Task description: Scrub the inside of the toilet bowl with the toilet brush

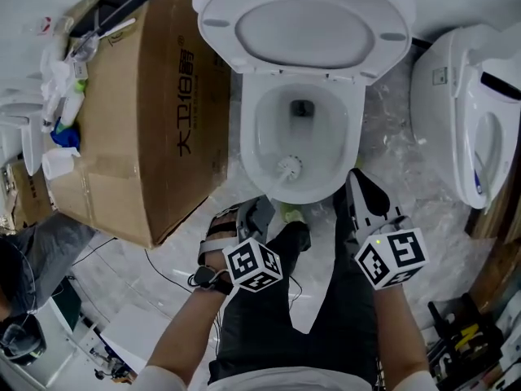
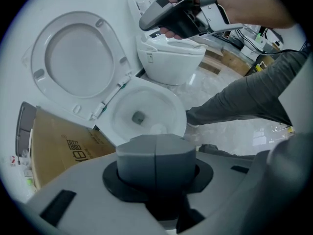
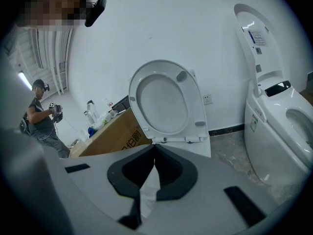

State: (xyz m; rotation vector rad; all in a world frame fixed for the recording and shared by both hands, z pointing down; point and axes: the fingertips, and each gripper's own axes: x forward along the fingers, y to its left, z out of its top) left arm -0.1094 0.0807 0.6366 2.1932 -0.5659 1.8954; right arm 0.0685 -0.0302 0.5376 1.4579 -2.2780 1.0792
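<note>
The white toilet stands with lid and seat raised. Low in its bowl, near the front wall, sits the white head of the toilet brush. My left gripper hovers just before the bowl's front rim and is shut on the brush's grey handle end, which fills its jaws and hides most of the brush; the bowl shows beyond. My right gripper hangs at the bowl's right front, above the rim. It is shut on nothing and faces the raised seat.
A large cardboard box with bottles on top stands tight against the toilet's left. A second white toilet is at the right. The holder's dark-trousered legs and cables lie below. Another person stands far left.
</note>
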